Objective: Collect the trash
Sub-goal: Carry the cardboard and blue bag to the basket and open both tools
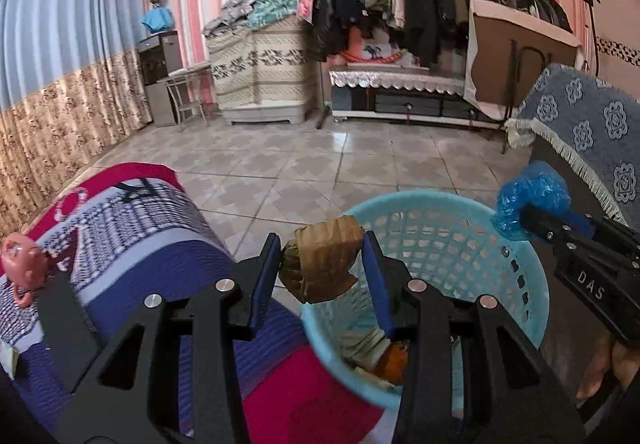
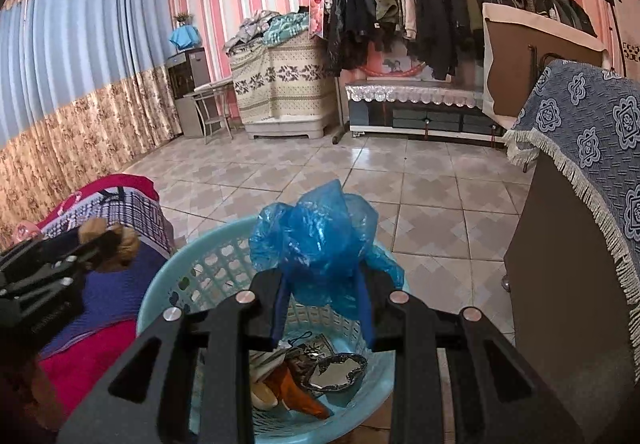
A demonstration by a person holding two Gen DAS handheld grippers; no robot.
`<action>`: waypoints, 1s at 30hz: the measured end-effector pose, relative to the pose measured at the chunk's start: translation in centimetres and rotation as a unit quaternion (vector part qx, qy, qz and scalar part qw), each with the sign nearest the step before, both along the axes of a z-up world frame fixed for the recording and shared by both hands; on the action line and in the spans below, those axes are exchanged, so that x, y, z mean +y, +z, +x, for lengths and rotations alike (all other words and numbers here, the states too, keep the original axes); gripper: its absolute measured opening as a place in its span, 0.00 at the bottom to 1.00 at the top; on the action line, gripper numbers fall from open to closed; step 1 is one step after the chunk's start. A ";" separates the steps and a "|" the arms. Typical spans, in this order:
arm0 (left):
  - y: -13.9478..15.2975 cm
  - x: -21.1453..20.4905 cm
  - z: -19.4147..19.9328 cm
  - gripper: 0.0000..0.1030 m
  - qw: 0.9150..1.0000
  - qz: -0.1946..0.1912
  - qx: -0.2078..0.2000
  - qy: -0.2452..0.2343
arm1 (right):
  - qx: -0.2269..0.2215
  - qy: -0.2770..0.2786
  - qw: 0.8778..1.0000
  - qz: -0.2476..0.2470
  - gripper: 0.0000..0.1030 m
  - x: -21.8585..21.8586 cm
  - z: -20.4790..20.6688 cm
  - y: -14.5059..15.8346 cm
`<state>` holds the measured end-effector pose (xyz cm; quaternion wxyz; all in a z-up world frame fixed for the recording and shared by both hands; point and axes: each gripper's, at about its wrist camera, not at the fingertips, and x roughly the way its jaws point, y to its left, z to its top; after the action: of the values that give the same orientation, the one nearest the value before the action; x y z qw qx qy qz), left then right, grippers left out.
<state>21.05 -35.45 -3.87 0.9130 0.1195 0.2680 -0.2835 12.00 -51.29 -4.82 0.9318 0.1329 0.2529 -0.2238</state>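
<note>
The left tongs [image 1: 322, 264] are clamped on a crumpled brown paper wad [image 1: 322, 262], held above the near-left rim of the light blue basket [image 1: 532, 284]. The wad is lumpy, with no clear long axis; its flat top faces up. The right tongs [image 2: 322, 280] are clamped on a scrunched blue plastic bag [image 2: 316, 236], bunching upward over the basket's far rim. Wrappers [image 2: 304, 380] lie inside. A patterned bedspread [image 1: 132, 244] lies left, a fringed blue cloth [image 2: 592, 132] right.

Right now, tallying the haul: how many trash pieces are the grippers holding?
2: brown crumpled paper in the left gripper at the basket rim; blue plastic bag in the right gripper above it.
</note>
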 end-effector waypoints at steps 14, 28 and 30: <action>-0.8 -1.4 1.1 0.86 1.000 0.006 -0.017 0.020 | 0.002 -0.005 1.000 0.011 0.28 -0.5 0.2 -0.5; 1.4 5.3 1.0 0.95 0.992 -0.023 -0.029 0.117 | 0.004 0.018 1.000 0.013 0.35 1.3 2.0 -1.0; 1.2 5.8 0.8 0.95 0.991 -0.020 -0.032 0.128 | 0.002 0.019 1.000 0.009 0.54 1.6 2.2 -1.0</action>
<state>21.88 -29.61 -2.70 0.9520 0.0748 0.2460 -0.1661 14.17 -49.70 -5.79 0.9342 0.1360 0.2593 -0.2036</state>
